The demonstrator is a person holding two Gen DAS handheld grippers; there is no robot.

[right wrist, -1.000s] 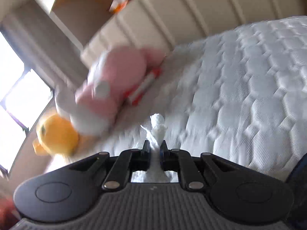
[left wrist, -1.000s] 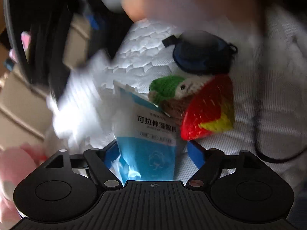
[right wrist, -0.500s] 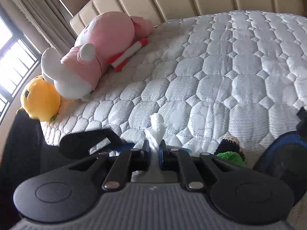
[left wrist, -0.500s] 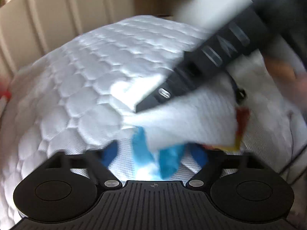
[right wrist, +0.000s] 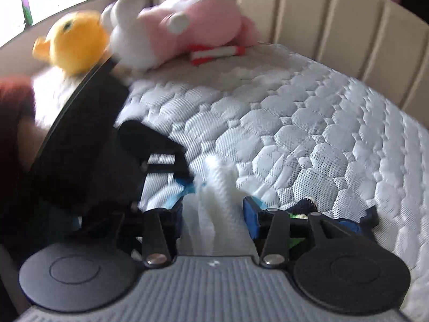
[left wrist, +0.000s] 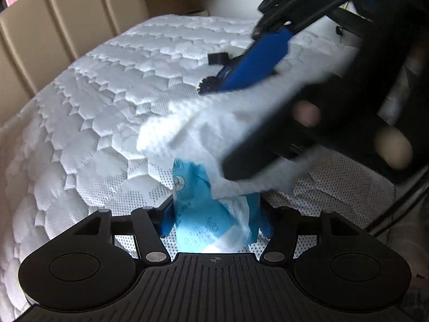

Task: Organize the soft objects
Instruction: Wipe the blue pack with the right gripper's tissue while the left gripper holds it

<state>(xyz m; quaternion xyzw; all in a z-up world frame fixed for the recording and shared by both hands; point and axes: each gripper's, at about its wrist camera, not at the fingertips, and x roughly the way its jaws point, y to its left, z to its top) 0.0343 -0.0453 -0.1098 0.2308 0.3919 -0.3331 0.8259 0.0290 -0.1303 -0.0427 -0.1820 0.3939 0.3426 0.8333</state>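
Tissue pack (left wrist: 211,214) sits squeezed between the blue pads of your left gripper (left wrist: 214,221), which is clamped on its crumpled blue wrapper just above the mattress (left wrist: 88,123). A white tissue (left wrist: 214,139) rises out of the pack's top and spreads up and to the right, away from the pack, toward your right gripper (right wrist: 213,212). In the right wrist view that gripper's jaws are opening: the tissue strip (right wrist: 214,201) runs up the middle between the blue pads, and a gap shows on each side of it, so the pads no longer press on it. Seen from the left wrist, the right gripper is the blurred black frame above and to the right of the pack, with one blue finger (left wrist: 257,59) stretched over the tissue and your hand (left wrist: 391,147) wrapped around the handle behind it. From the right wrist, the left gripper shows as a dark blurred body at the left, with a corner of the blue pack (right wrist: 185,187) just beside the tissue. Well beyond the pack, at the far end of the mattress against the padded headboard (right wrist: 335,21), lie a pink plush (right wrist: 185,26) and a yellow plush (right wrist: 75,40), touching each other. A small knitted toy (right wrist: 305,209) peeks out just right of the right gripper's finger, mostly hidden by the linkage.
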